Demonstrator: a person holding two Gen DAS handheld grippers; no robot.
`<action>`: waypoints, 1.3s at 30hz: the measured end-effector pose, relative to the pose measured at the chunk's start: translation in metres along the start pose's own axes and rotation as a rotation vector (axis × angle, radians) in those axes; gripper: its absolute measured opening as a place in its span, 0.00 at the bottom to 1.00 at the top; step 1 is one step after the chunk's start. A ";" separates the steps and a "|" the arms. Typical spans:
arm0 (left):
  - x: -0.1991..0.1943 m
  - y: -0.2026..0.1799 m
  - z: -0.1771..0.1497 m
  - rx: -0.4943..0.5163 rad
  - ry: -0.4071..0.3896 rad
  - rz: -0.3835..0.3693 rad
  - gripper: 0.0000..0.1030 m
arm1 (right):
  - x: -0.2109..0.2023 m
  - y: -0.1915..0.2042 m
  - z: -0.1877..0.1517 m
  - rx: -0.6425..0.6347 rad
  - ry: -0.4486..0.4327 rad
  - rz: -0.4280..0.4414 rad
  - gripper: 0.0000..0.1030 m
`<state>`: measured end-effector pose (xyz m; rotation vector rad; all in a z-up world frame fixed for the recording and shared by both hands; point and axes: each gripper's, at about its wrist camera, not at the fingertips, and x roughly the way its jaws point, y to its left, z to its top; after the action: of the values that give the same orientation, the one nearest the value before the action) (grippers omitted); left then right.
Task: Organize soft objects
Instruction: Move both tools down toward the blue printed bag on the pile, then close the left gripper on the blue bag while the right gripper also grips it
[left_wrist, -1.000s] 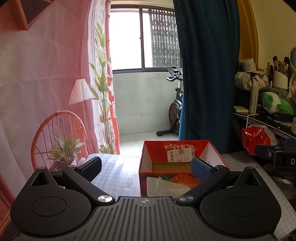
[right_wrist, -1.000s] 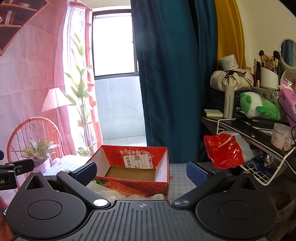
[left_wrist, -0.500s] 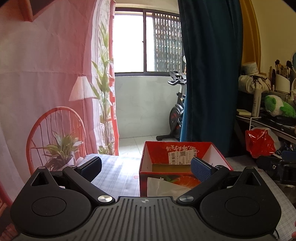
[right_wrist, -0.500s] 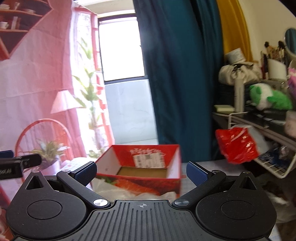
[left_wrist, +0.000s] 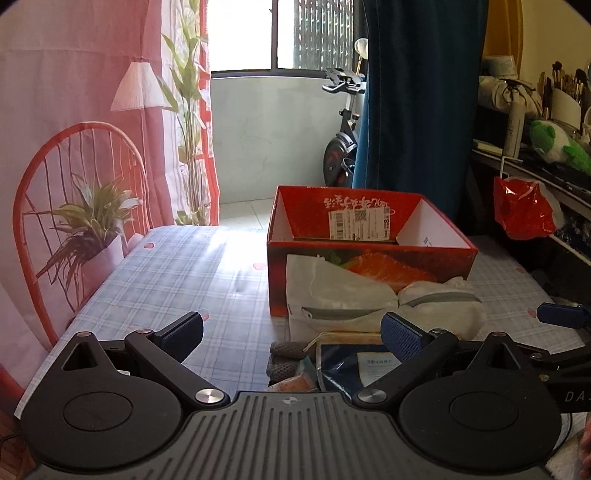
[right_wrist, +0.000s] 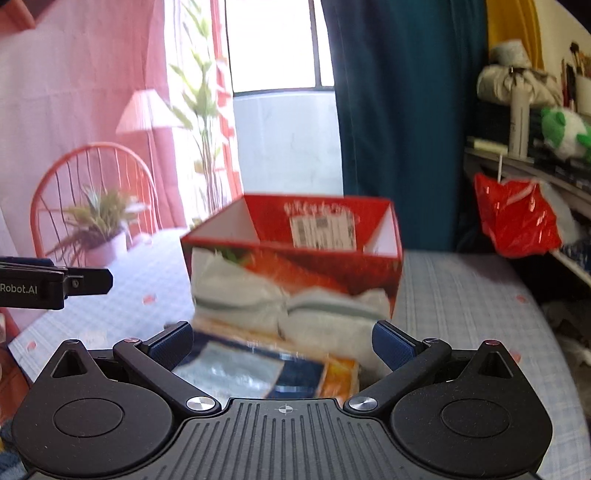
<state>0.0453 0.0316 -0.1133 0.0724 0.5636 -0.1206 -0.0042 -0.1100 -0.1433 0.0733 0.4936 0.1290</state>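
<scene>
An open red cardboard box stands on the checked tablecloth. White soft pouches with grey zips lean against its near side. In front of them lie a dark blue packet, grey knitted pieces and an orange item. My left gripper hangs open above the pile's left part, holding nothing. My right gripper is open too, with the blue packet beneath its gap. The right wrist view is blurred.
A red plastic bag hangs at a cluttered shelf on the right, with a green and white plush toy on it. A pink printed backdrop stands left; a blue curtain and an exercise bike lie behind.
Both views have tilted down toward the table, so the soft pile in front of the box has come into sight. Both grippers stayed open.
</scene>
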 end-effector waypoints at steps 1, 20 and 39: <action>0.002 -0.001 -0.004 0.008 0.007 -0.001 1.00 | 0.001 -0.002 -0.004 0.021 0.008 0.015 1.00; 0.036 0.004 -0.047 -0.082 0.164 -0.174 0.85 | 0.027 -0.006 -0.040 0.051 0.210 0.124 0.68; 0.068 -0.005 -0.069 -0.151 0.318 -0.376 0.60 | 0.042 -0.013 -0.052 0.059 0.280 0.176 0.47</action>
<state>0.0651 0.0275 -0.2081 -0.1654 0.8987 -0.4372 0.0086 -0.1146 -0.2097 0.1575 0.7711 0.3001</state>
